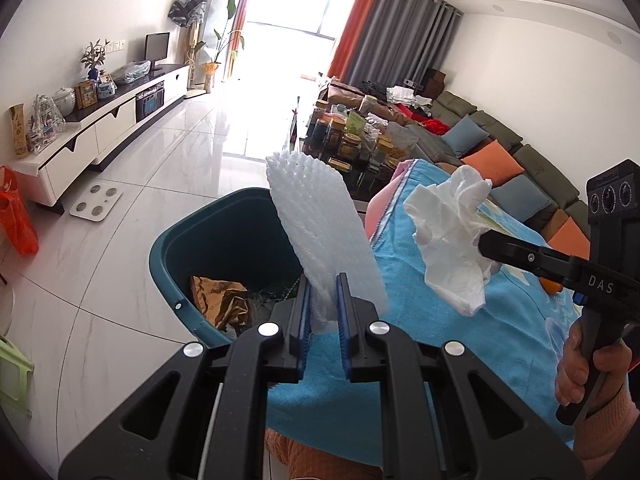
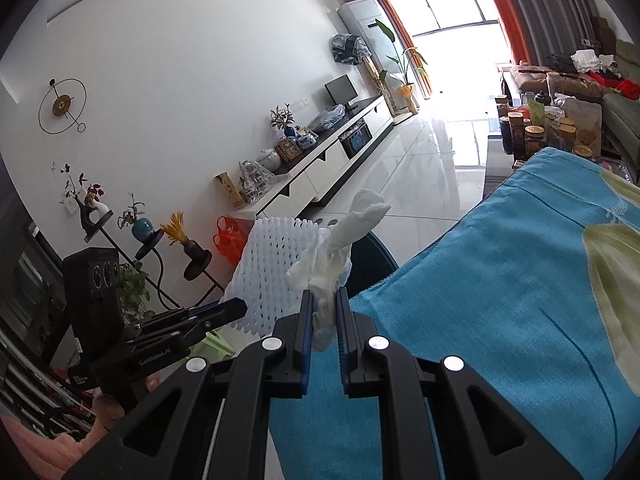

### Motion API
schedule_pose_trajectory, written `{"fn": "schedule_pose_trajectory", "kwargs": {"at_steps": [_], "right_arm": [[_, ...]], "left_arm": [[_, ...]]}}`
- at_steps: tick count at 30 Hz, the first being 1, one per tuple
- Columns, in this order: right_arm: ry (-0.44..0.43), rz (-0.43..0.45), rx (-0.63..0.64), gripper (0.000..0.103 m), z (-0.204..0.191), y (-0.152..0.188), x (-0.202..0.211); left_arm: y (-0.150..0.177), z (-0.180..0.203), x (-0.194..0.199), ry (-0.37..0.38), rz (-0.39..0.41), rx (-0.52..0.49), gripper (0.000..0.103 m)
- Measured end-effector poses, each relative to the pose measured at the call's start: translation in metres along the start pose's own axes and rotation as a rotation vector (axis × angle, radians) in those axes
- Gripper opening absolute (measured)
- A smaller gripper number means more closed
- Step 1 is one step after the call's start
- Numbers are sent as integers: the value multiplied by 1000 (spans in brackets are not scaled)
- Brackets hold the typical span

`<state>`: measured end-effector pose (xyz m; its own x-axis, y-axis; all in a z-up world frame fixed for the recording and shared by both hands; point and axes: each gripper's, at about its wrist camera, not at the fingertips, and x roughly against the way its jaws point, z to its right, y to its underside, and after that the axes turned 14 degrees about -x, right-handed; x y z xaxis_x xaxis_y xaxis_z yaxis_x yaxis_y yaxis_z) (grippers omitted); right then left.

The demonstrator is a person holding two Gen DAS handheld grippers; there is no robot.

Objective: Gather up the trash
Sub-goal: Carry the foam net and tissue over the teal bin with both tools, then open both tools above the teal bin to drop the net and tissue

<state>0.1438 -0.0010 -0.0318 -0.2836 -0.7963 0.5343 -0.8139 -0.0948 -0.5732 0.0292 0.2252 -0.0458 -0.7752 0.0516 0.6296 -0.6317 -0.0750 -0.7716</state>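
Note:
My left gripper (image 1: 324, 300) is shut on a white foam net sleeve (image 1: 320, 224), held upright above the rim of a teal trash bin (image 1: 176, 240) that holds gold wrappers (image 1: 224, 300). My right gripper (image 2: 322, 308) is shut on a crumpled white tissue (image 2: 344, 248). In the left wrist view the tissue (image 1: 448, 240) and right gripper (image 1: 486, 246) hang over the blue cloth, right of the bin. In the right wrist view the foam sleeve (image 2: 272, 268) and left gripper (image 2: 230, 308) sit to the left, with the bin's rim (image 2: 380, 256) behind the tissue.
A blue towel-covered surface (image 1: 460, 344) lies beside the bin. A cluttered coffee table with jars (image 1: 352, 140) and a sofa with cushions (image 1: 492, 160) are behind. A white TV cabinet (image 1: 100, 124), a bathroom scale (image 1: 96, 202) and an orange bag (image 1: 16, 216) are on the left, on glossy tile floor.

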Motion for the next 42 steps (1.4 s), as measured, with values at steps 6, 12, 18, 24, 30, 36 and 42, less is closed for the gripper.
{"fn": "schedule_pose_trajectory", "kwargs": {"at_steps": [6,12,18,24,30,36,42], "right_arm": [[4,-8,7,10,-6,-3,-7],[13,-27,11,10,-11,-6,-20],[25,-41,15,10,-13,-10,-34],[37,-62,4,10,-14,-13,-48],[51,-73,13,10,-22,-15,-59],[74,-89,40,10,-33,-18,-73],[96,-109,49,10,-37,-20,-88]], "left_arm": [[-2,-5,-5,-23,-13,11,13],[-1,-13,-14,-35,-29,21,13],[-4,-19,-24,-45,-41,30,13],[-5,-24,-34,-51,-55,32,13],[-5,-29,-48,-51,-77,43,13],[-6,-31,-57,-59,-96,39,13],[-6,-32,-65,-71,-110,48,13]]}}
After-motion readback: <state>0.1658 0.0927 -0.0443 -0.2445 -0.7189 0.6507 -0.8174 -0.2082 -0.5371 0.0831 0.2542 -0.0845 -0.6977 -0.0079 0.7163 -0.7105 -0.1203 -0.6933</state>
